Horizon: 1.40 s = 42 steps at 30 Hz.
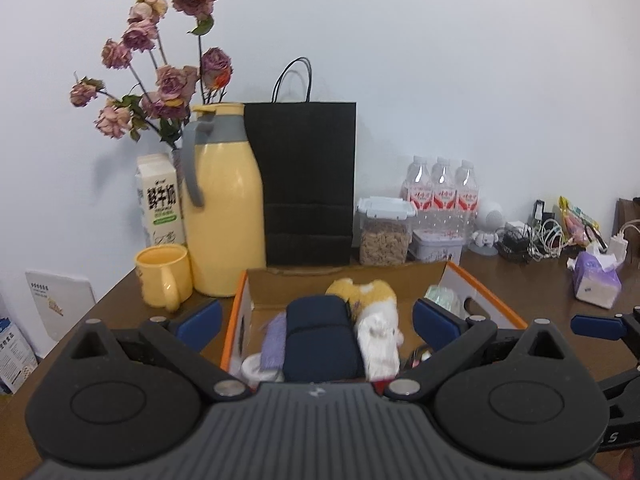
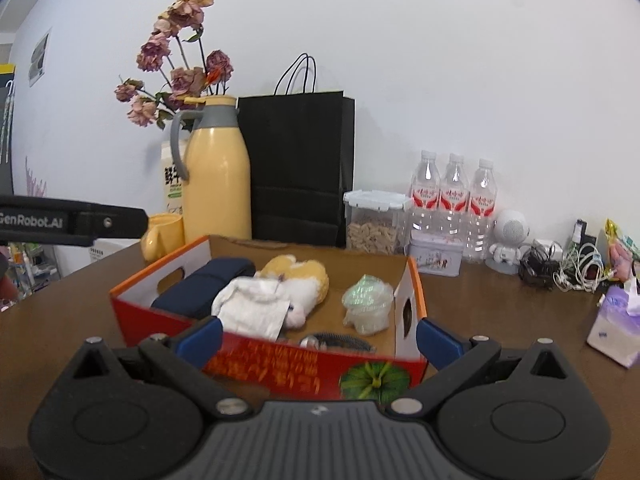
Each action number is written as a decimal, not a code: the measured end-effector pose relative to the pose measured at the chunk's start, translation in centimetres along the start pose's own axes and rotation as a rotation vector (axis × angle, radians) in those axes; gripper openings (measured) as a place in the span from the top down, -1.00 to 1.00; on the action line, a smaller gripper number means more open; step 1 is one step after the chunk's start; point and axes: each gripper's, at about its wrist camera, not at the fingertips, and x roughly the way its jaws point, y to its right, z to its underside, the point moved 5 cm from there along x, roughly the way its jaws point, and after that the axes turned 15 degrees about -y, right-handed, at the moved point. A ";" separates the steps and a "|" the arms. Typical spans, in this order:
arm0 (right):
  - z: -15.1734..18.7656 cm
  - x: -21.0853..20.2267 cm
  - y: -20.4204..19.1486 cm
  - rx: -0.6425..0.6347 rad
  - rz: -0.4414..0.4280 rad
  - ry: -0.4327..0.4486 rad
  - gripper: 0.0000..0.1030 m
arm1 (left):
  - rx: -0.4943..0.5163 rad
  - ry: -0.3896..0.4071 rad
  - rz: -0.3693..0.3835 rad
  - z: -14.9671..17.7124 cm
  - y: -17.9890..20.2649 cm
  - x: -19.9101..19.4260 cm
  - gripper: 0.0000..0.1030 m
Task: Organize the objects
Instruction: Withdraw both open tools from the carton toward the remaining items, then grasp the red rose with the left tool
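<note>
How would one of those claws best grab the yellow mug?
Probably by the yellow mug rim, coming from above: it stands upright and open-topped, so one finger slips inside. Its handle faces the camera side; the thermos crowds its right.

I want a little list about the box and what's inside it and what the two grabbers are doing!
box: open cardboard box with orange rim on the brown wooden table
inside: dark blue folded cloth, white fluffy sock, yellow plush toy, clear plastic bag with pale green contents
left gripper: jaws open, over the box, holding nothing
right gripper: jaws open, at the box's front wall, holding nothing
behind box: tall yellow thermos jug, black paper bag
</note>
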 end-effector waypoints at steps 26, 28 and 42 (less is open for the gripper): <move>11.0 -2.6 -1.3 0.042 -0.032 -0.203 -1.00 | 0.009 -0.217 0.042 11.9 -1.5 -2.4 -1.00; 11.5 -2.4 -1.4 0.041 -0.035 -0.216 -1.00 | 0.008 -0.238 0.052 12.6 -1.3 -2.2 -1.00; 12.4 -1.7 -0.8 0.059 -0.023 -0.251 -1.00 | 0.090 -0.294 0.124 14.1 2.5 -0.6 -1.00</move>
